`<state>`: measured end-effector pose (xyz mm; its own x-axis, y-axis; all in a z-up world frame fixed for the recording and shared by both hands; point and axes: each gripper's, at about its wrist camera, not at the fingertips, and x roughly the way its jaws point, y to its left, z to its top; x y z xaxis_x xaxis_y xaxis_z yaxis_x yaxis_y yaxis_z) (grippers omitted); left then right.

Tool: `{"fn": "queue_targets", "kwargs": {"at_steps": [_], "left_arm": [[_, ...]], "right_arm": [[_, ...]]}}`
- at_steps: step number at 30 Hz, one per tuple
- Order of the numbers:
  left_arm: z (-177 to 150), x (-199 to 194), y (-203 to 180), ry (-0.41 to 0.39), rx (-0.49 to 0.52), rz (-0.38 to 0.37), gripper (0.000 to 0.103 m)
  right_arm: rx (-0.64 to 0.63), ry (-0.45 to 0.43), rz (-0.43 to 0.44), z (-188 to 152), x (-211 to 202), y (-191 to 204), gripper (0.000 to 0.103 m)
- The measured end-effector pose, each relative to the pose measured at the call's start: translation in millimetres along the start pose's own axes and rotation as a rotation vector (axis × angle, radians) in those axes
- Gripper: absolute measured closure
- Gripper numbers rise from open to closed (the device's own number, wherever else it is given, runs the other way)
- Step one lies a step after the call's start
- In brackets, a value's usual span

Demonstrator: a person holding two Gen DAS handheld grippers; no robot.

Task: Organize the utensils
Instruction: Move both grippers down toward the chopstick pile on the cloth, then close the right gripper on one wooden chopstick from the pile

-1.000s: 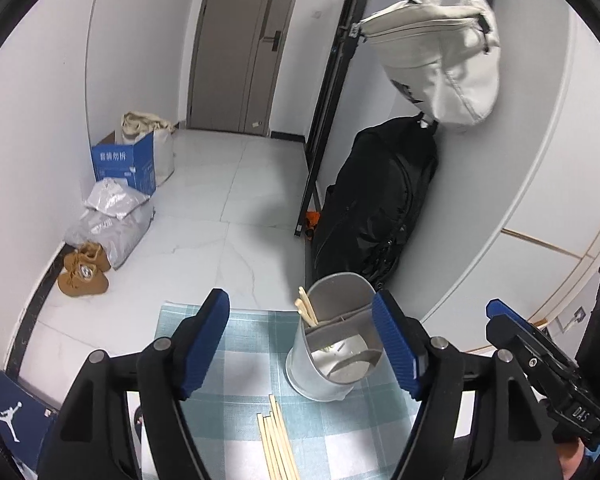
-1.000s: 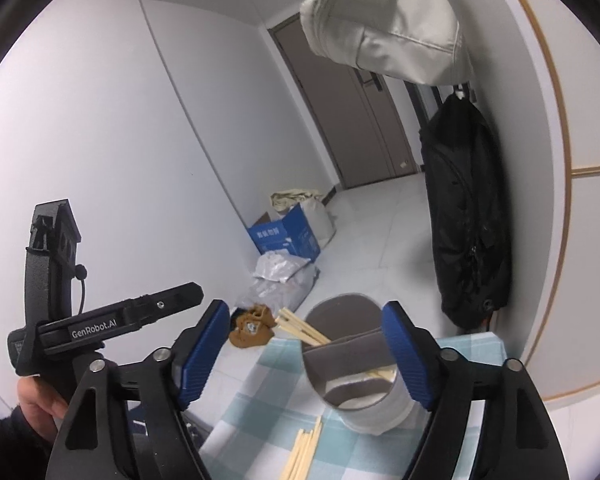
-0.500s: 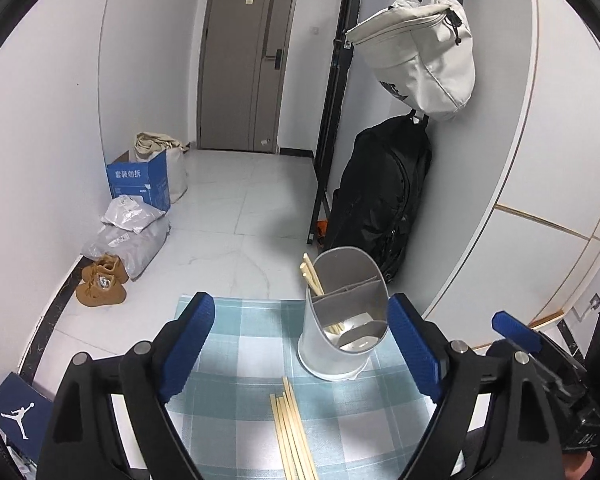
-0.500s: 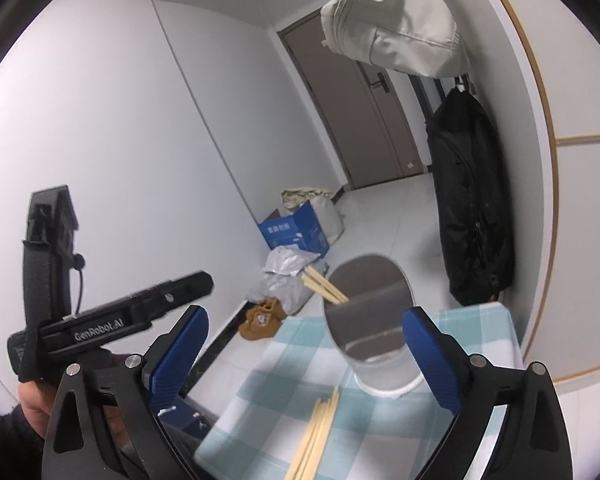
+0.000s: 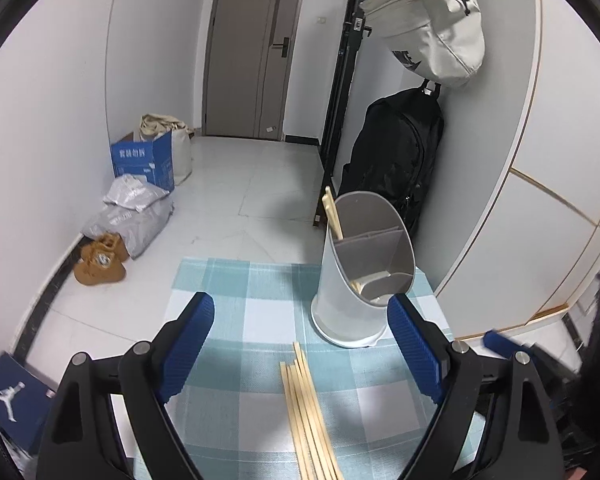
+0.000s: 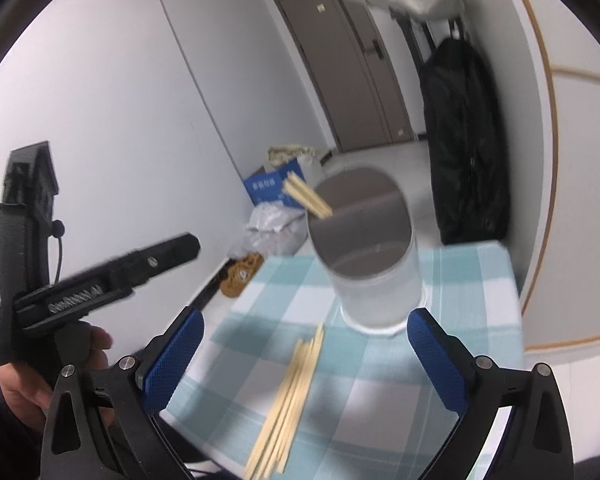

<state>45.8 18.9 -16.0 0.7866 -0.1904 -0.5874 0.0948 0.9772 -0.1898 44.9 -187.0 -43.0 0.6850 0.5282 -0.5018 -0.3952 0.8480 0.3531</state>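
Loose chopsticks [image 5: 310,416] flat on checked table [image 5: 236,320], just before divided holder [image 5: 364,268]. Left tongs [image 5: 300,354] wide, empty; right tongs [image 6: 304,356] just opened wide, empty. Probably light, stiff, slippery, prone to rolling: best pinched mid-length, across the bundle.

Counts: 1 grey utensil holder [image 5: 364,276], 2 chopsticks in it [image 5: 332,212], about 6 loose chopsticks [image 5: 308,408] on 1 checked cloth [image 5: 244,292]; 2 bags hanging, 1 pair of shoes.

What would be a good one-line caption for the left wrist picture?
Open left gripper above loose wooden chopsticks on a checked tablecloth, near a grey divided utensil holder.
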Motion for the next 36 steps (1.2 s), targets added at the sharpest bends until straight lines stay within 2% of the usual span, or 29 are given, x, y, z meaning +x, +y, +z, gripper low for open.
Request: {"fn": "queue_targets", "kwargs": {"at_steps": [4, 6, 9, 11, 16, 20, 22, 25, 27, 31, 36], "left_arm": [[-9.2, 13.0, 7.4, 0.035, -0.010, 0.005, 0.018], [-12.8, 21.0, 12.7, 0.058, -0.019, -0.001, 0.018], [-16.4, 35.9, 23.1, 0.109, -0.053, -0.039, 0.018], [-15.2, 44.3, 29.7, 0.132, -0.076, -0.071, 0.018], [-18.9, 59.8, 52.5, 0.150, -0.117, -0.077, 0.018], [-27.2, 79.1, 77.8, 0.224, -0.166, -0.097, 0.018], [-28.4, 88.3, 92.0, 0.279, -0.218, -0.090, 0.018], [-25.4, 94.8, 106.2, 0.301, -0.277, -0.095, 0.018], [-22.0, 91.7, 110.8, 0.280, -0.282, -0.083, 0.018], [-18.0, 86.4, 110.7, 0.238, -0.229, -0.012, 0.018], [-20.3, 87.2, 125.8, 0.270, -0.341, -0.078, 0.018]], "right_arm": [[0.007, 0.081, -0.002, -11.5, 22.4, -1.3, 0.002], [0.030, 0.122, 0.005, -16.3, 32.1, -4.2, 0.016], [0.030, 0.169, -0.016, -22.7, 44.5, -7.1, 0.030], [0.023, 0.200, -0.019, -26.2, 53.0, -7.8, 0.037], [-0.002, 0.278, -0.034, -31.5, 76.5, -4.8, 0.051], [-0.017, 0.373, -0.061, -35.7, 103.3, -3.5, 0.068], [-0.040, 0.418, -0.075, -37.7, 115.6, -0.6, 0.070], [-0.050, 0.463, -0.089, -39.7, 130.4, 1.8, 0.070], [-0.051, 0.495, -0.103, -41.1, 141.4, 4.0, 0.071], [-0.060, 0.538, -0.125, -41.6, 157.4, 7.0, 0.072], [-0.065, 0.600, -0.179, -43.2, 172.3, 9.3, 0.074]]}}
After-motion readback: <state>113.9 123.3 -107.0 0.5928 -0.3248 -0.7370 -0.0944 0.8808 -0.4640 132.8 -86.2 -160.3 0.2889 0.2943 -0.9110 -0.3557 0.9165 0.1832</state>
